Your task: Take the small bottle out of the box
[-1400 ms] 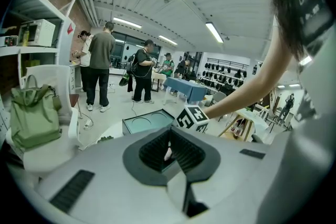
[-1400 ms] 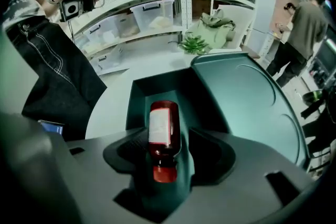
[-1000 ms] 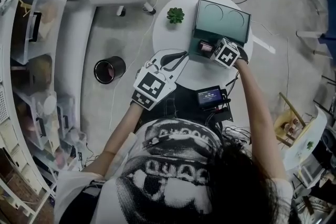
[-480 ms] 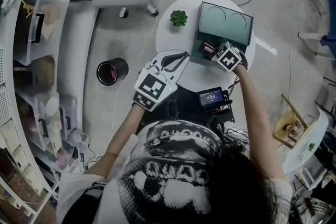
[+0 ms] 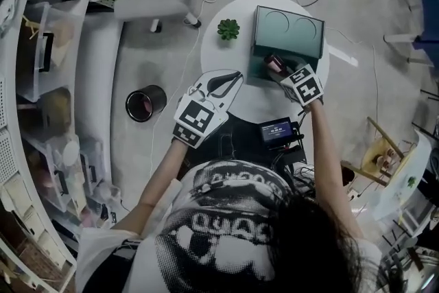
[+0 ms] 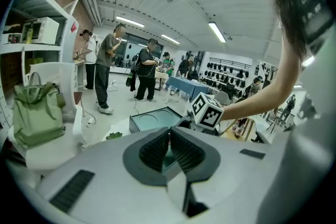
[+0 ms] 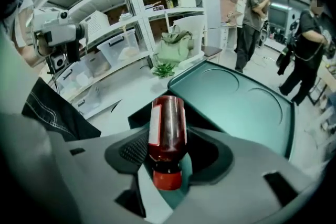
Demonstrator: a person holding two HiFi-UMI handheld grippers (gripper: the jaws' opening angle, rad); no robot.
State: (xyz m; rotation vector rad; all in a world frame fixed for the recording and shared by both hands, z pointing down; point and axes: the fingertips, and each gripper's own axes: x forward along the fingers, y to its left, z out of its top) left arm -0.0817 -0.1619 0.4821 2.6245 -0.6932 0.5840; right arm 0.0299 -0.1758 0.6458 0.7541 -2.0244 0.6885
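Observation:
A small dark red bottle [image 7: 167, 131] with a red cap and a white label lies between the jaws of my right gripper [image 7: 167, 149], which is shut on it, cap end toward the camera. In the head view the bottle [image 5: 277, 65] is raised just above the front of the teal box [image 5: 287, 34], whose lid stands open behind it; my right gripper [image 5: 282, 70] holds it there. My left gripper [image 5: 225, 82] hovers over the left part of the round white table [image 5: 226, 55], shut with nothing between its jaws. In the left gripper view my left gripper [image 6: 169, 147] points toward the teal box [image 6: 152, 119].
A small green plant [image 5: 228, 29] sits on the table left of the box. A black device with a screen [image 5: 278, 128] lies at the table's near edge. A black bin [image 5: 144, 102] stands on the floor to the left, shelves [image 5: 34, 79] beyond it.
My right gripper has risen and drawn back out of the box with the bottle in it. The left gripper has stayed about where it was.

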